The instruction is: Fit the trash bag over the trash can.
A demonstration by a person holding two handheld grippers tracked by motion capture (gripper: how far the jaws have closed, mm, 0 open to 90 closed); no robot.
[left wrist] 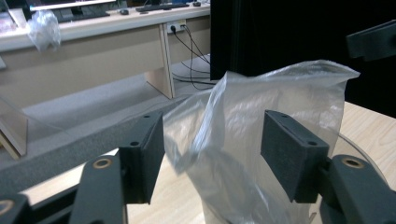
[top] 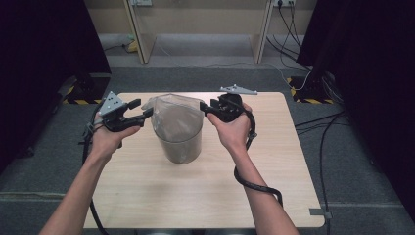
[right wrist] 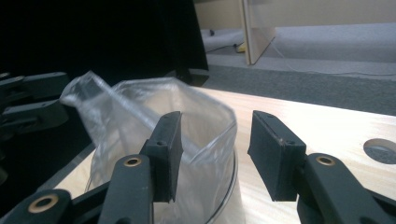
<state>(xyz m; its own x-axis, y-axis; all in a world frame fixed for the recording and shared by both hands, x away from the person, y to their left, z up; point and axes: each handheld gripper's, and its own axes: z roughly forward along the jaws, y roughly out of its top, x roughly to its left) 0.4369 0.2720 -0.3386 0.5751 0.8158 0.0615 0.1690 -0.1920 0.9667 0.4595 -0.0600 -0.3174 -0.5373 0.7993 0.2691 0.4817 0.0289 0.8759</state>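
Note:
A clear round container stands mid-table with a thin clear plastic bag in it, the bag's crumpled top rising above the rim. My left gripper hovers at the bag's left edge, open. In the left gripper view a fold of the bag stands between the spread pads of that gripper, and neither pad presses on it. My right gripper is at the bag's right edge. Seen along that gripper, the jaws are wide apart astride the bag's rim, not pinching it.
The container rests on a light wooden table with a round hole near the right gripper. Black curtains hang on both sides. Wooden desks stand behind the table, and cables run over the grey carpet at right.

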